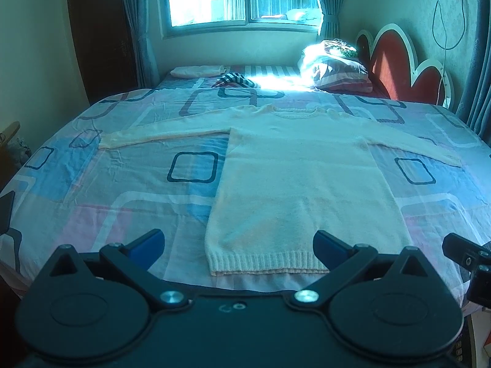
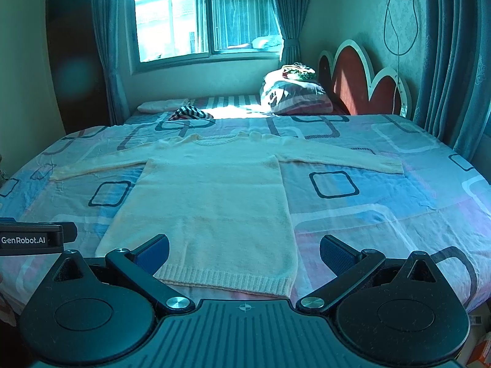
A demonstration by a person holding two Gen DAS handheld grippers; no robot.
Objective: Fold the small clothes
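A cream knitted sweater lies flat on the bed, face up, both sleeves spread sideways and its ribbed hem nearest me. My left gripper hovers open above the hem, its blue pads wide apart with nothing between them. My right gripper is likewise open over the hem's right part, holding nothing. In the right wrist view the left gripper's body shows at the left edge; in the left wrist view the right gripper's body shows at the right edge.
The bed sheet has blue, pink and white squares. Pillows and bedding are piled by the red headboard. A striped garment lies at the far side under the window.
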